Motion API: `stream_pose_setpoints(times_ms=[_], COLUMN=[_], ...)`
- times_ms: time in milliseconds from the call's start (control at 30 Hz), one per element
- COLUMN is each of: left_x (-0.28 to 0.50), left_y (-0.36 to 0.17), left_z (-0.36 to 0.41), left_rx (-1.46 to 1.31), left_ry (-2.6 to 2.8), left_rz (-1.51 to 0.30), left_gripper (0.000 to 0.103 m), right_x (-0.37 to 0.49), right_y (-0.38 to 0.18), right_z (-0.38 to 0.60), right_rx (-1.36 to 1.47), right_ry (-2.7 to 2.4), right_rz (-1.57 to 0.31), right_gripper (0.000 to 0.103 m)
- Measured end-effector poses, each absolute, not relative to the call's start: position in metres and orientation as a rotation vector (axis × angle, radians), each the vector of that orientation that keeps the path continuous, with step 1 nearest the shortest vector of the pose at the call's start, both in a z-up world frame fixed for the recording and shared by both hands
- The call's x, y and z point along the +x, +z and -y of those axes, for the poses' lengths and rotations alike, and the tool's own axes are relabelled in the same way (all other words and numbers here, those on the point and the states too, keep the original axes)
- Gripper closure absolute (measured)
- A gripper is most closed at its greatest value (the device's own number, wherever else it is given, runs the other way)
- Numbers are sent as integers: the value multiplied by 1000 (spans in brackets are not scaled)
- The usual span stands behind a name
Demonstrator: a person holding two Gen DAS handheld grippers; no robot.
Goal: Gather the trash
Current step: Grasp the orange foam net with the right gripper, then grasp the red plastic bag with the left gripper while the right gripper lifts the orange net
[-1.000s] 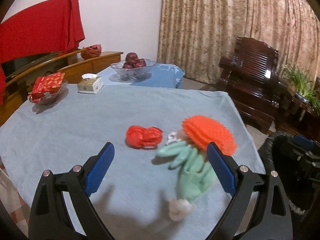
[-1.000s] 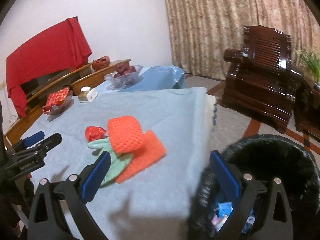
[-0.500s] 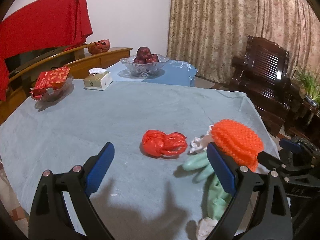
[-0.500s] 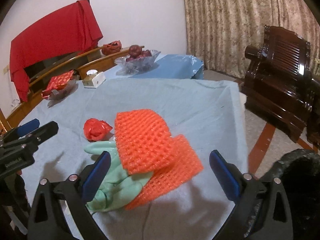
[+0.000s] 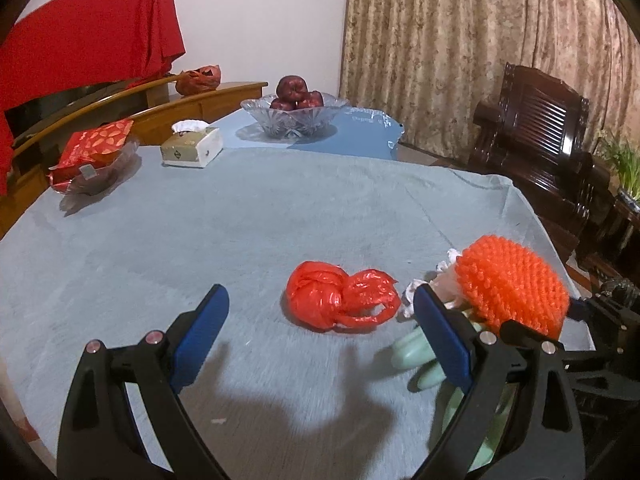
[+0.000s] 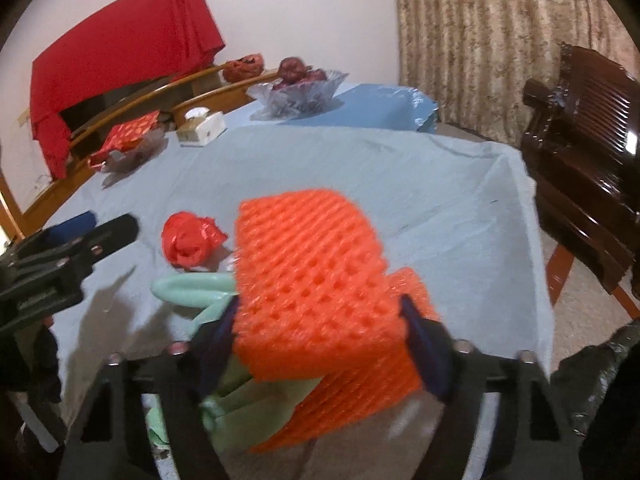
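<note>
An orange foam net (image 6: 316,280) lies on the blue-clothed table (image 6: 400,184), on top of a green rubber glove (image 6: 192,290). My right gripper (image 6: 320,320) has its jaws closed in on both sides of the net. A crumpled red plastic bag (image 5: 336,300) lies just ahead of my left gripper (image 5: 320,328), which is open and empty. The net also shows in the left wrist view (image 5: 512,284), with the glove (image 5: 416,354) under it. The bag shows in the right wrist view (image 6: 190,238).
A glass bowl of apples (image 5: 294,114), a tissue box (image 5: 192,146) and a dish with a red packet (image 5: 92,160) stand at the table's far side. A black-lined bin (image 6: 600,396) is at the lower right. A dark wooden armchair (image 5: 548,136) stands to the right.
My right gripper moved from the bin to the table and closed its jaws around the orange net. My left gripper shifted left, so the red bag now sits between its fingers.
</note>
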State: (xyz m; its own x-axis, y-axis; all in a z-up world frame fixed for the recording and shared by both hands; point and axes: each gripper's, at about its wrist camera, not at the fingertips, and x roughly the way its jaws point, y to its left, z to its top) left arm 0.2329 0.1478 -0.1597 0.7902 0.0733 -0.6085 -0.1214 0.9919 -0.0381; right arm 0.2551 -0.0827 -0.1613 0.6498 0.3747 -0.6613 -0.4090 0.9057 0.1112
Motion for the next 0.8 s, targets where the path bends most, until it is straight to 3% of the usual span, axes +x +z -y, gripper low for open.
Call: stream_pose_setpoints(times_ms=[100, 167, 267, 433, 533, 667, 800], left_x=[246, 253, 263, 285, 295, 296, 287], left_y=[-170, -176, -186, -201, -208, -206, -197], left_z=[-148, -148, -149, -148, -147, -152, -152], left_rx=[-67, -68, -73, -85, -88, -114, -120], left_ry=[102, 99, 92, 67, 59, 70, 90], left_rz=[-672, -687, -707, -762, -798, -792, -766], left_gripper=[12, 12, 20, 26, 38, 62, 74], right_x=[255, 256, 255, 257, 260, 260, 257], right_y=[-164, -163, -159, -151, -151, -149, -143], right_z=[79, 79, 80, 85, 90, 96, 97], right_rx=[-56, -54, -36, -9, 9, 36, 35], right_ry=[465, 479, 497, 509, 511, 510, 501], right_rz=[-737, -729, -710, -690, -693, -692, -679], right_gripper=[40, 49, 59, 67, 68, 70, 70])
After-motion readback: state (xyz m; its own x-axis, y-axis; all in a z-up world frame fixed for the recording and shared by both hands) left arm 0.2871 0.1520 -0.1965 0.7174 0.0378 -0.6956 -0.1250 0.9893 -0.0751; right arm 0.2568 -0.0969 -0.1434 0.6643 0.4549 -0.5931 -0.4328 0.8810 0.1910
